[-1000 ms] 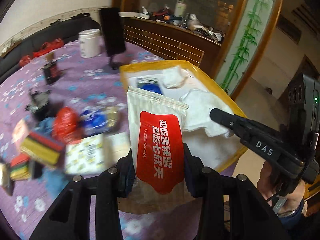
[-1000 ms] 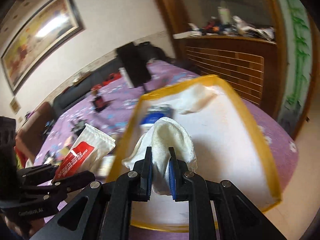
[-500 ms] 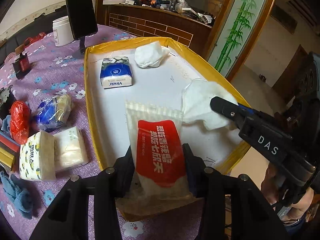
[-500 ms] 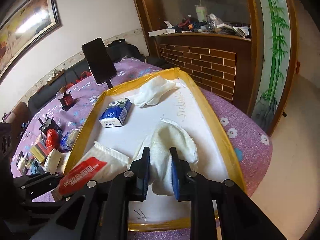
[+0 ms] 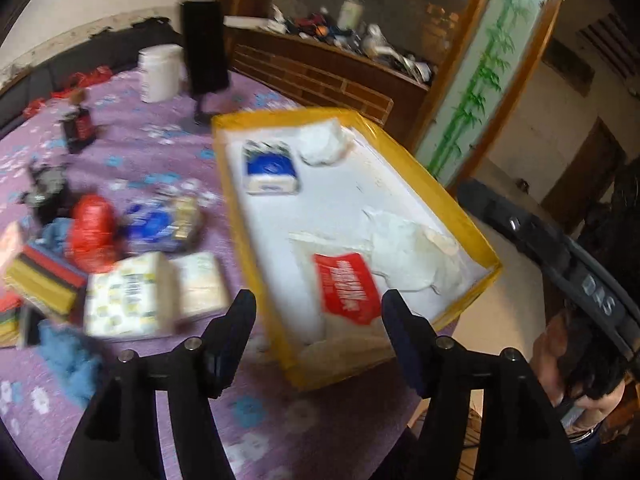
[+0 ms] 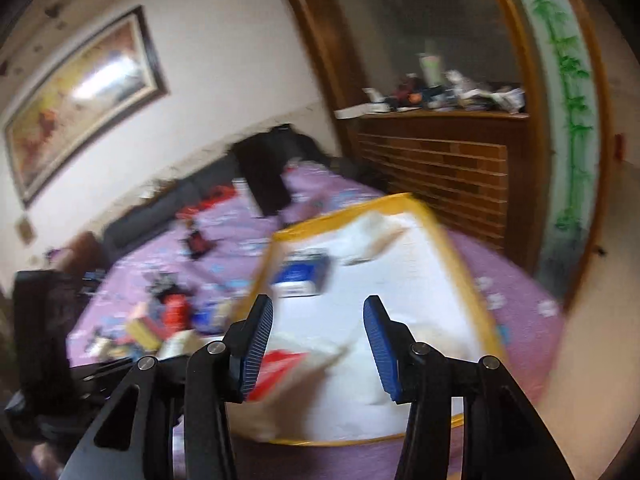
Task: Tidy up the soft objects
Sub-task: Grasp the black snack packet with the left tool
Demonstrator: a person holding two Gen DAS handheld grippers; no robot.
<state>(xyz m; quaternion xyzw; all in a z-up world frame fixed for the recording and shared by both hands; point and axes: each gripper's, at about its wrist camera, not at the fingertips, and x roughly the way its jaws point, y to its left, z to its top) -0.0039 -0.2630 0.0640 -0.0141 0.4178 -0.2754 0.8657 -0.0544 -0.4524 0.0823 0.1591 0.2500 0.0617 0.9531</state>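
Note:
A yellow-rimmed white tray [image 5: 456, 208] sits on the purple table. In it lie a wet-wipe pack with a red label [image 5: 346, 294], a white cloth [image 5: 412, 252], a blue tissue pack [image 5: 272, 168] and a crumpled white cloth [image 5: 324, 142]. My left gripper [image 5: 320, 304] is open and empty just above the tray's near end. My right gripper [image 6: 318, 310] is open and empty above the tray [image 6: 452, 240]; the wipe pack [image 6: 280, 368] and the blue tissue pack [image 6: 302, 276] show below it. Both views are blurred.
Left of the tray lie tissue packs [image 5: 128, 300], a red bag [image 5: 92, 232], a blue packet [image 5: 160, 226], sponges [image 5: 40, 280] and a blue rag [image 5: 68, 356]. A black phone stand [image 5: 204, 52] and a white jar [image 5: 158, 72] stand at the back.
Both grippers have opened. The wipe pack and the white cloth now lie in the tray, and both grippers have pulled back and up.

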